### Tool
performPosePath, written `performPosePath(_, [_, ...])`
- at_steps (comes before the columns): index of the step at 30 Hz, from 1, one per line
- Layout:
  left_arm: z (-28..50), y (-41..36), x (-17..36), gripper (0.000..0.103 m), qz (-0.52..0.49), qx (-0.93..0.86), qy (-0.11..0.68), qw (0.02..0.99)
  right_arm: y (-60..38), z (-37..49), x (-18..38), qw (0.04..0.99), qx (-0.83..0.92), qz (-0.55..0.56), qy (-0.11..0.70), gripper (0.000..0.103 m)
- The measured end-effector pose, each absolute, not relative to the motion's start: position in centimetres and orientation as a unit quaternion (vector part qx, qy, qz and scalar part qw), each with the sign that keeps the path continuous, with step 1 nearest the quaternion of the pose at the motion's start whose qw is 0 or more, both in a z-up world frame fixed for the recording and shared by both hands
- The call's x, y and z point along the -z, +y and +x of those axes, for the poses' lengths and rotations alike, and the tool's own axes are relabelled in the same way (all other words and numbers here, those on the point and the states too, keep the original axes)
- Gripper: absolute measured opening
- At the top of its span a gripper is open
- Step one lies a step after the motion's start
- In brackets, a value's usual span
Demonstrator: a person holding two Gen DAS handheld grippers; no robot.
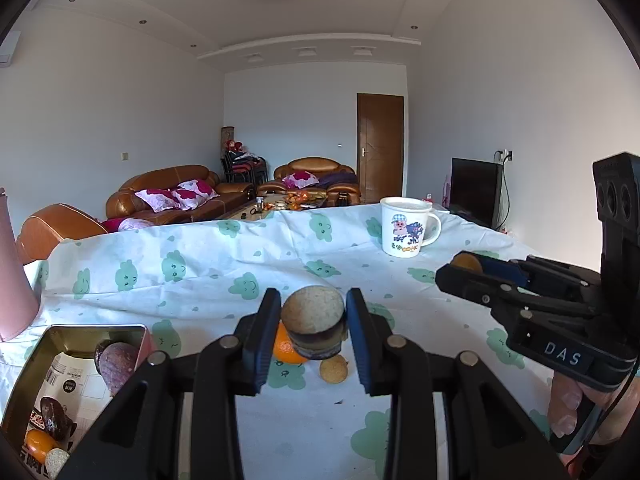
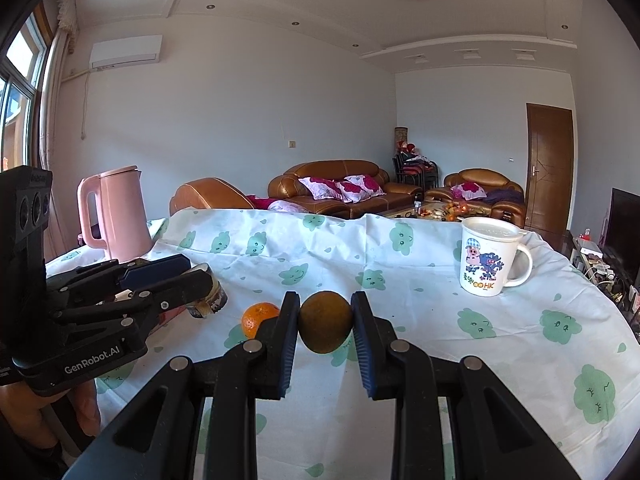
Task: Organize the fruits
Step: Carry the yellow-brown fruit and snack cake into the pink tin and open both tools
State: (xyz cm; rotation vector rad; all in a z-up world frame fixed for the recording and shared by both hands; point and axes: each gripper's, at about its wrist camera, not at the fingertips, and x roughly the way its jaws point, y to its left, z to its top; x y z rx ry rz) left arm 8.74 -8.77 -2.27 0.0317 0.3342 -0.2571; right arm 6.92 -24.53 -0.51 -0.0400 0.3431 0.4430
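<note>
In the left wrist view my left gripper [image 1: 314, 322] is shut on a cut fruit piece [image 1: 313, 314] with a flat beige face and a dark rind, held above the cloth. Behind it lie an orange [image 1: 285, 349] and a small tan round fruit [image 1: 333, 369]. An open metal tin [image 1: 96, 327] at lower left holds a purple fruit [image 1: 116, 364] and several other pieces. My right gripper [image 2: 325, 320] is shut on a brownish-green round fruit [image 2: 325, 322]. The right wrist view also shows the orange [image 2: 256, 318] and the left gripper [image 2: 200, 278] at far left.
A white cartoon mug [image 2: 486, 258] stands at the back right of the cloth-covered table [image 2: 400, 256]. A pink kettle [image 2: 116, 216] stands at the back left. A hand [image 1: 568, 408] grips the right gripper's handle. Sofas and a door lie beyond the table.
</note>
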Motion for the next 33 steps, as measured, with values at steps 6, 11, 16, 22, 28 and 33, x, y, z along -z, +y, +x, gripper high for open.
performPosePath(6, [7.7,-6.7,2.2,0.035,0.007,0.115,0.172,0.978,-21.6,6.3,-0.2,0.952,-0.254,-0.026,0.170,0.028])
performPosePath(11, [6.9,-3.2,1.5,0.035,-0.004,0.075,0.175,0.982,-18.0,6.0,-1.1,0.939,-0.296,-0.035,0.172,0.028])
performPosePath(16, [6.6,0.3,1.4,0.035,-0.014,0.038,0.181,0.983,-14.0,6.2,-1.3,0.926,-0.329,-0.049,0.180,0.028])
performPosePath(22, [6.8,3.5,2.2,0.035,-0.023,0.004,0.201,0.979,-9.8,7.1,-0.9,0.912,-0.355,-0.060,0.198,0.028])
performPosePath(28, [7.2,5.8,2.5,0.035,-0.031,-0.010,0.214,0.976,-6.5,7.9,-0.5,0.901,-0.371,-0.079,0.210,0.028])
performPosePath(33, [7.6,7.1,2.7,0.035,-0.029,-0.017,0.227,0.973,-4.5,8.2,-0.3,0.895,-0.380,-0.091,0.216,0.028])
